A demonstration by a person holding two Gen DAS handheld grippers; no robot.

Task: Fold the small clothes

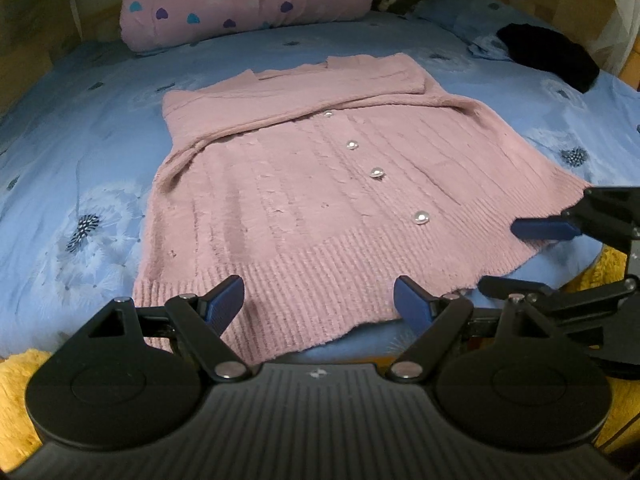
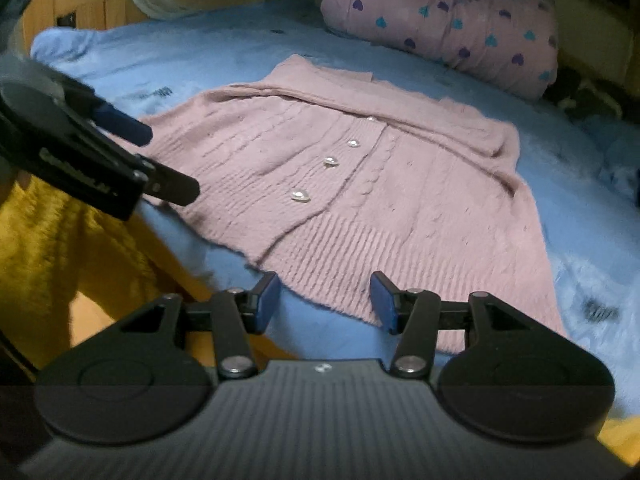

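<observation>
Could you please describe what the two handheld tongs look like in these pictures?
Both the left tongs and right tongs are matte black plastic: a ribbed central body, round discs either side, linkage bars joined by silver rivets, and flat dark-blue ribbed pads at the fingertips. White lettering marks one black bar; no cables or sleeves show.

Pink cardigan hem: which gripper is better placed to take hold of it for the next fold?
Probably either, each at its own corner. The left gripper stands open over the pink cardigan hem, the right gripper open at the hem's other end. Neither grips fabric yet. The left looks slightly better, with ribbing squarely between its fingers.
</observation>
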